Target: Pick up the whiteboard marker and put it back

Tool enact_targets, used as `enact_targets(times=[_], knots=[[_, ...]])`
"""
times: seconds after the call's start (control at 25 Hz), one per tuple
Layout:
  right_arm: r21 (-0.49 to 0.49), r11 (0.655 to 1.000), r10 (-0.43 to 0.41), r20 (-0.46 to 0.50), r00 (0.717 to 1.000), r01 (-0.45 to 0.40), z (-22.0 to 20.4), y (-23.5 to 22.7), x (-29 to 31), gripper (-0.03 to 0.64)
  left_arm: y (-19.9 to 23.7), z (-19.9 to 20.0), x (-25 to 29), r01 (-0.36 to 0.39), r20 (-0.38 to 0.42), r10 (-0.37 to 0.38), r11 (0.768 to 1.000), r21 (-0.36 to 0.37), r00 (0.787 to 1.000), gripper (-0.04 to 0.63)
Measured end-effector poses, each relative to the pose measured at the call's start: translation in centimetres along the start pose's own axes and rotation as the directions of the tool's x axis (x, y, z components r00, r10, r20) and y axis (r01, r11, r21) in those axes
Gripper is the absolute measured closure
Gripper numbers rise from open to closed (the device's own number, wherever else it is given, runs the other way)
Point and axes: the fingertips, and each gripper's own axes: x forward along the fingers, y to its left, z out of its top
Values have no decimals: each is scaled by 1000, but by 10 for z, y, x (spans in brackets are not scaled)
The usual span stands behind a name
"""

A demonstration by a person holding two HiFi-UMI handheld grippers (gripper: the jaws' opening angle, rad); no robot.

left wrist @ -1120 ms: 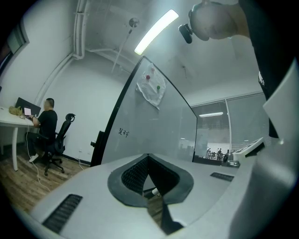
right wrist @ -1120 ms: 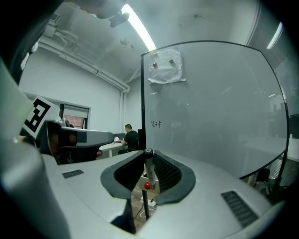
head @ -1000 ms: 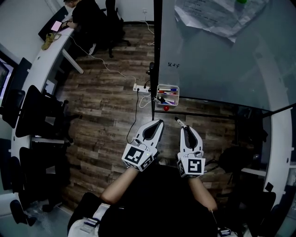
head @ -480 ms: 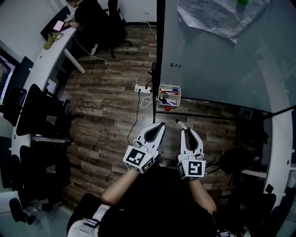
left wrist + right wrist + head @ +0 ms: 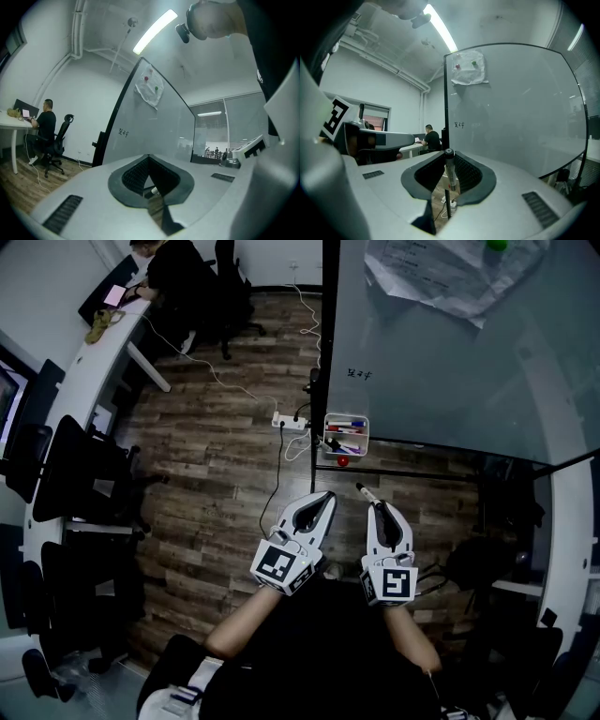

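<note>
The fingers (image 5: 485,183) of the right gripper (image 5: 449,157) are closed on the slim pale whiteboard marker with a dark end (image 5: 450,174). They grip its barrel, and one end sticks out forward. The left gripper (image 5: 149,158) is closed too, with nothing in it. The marker is probably light, stiff and smooth (it may slide or pivot), so a hold at mid-barrel suits it. Ahead hangs the small white marker basket (image 5: 345,434), at the lower corner of the large glass whiteboard (image 5: 450,371).
</note>
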Motion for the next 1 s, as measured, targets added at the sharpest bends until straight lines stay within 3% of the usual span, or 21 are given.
enact_targets(times=[0.76,1.0], knots=[[0,998,-56,31,998,56,14,18,44,538,53,14,12,49,9,-49,998,-31,999,588],[-7,993,-115,20,993,115,17,17,50,540,64,15,15,78,-21,-78,997,-21,997,588]])
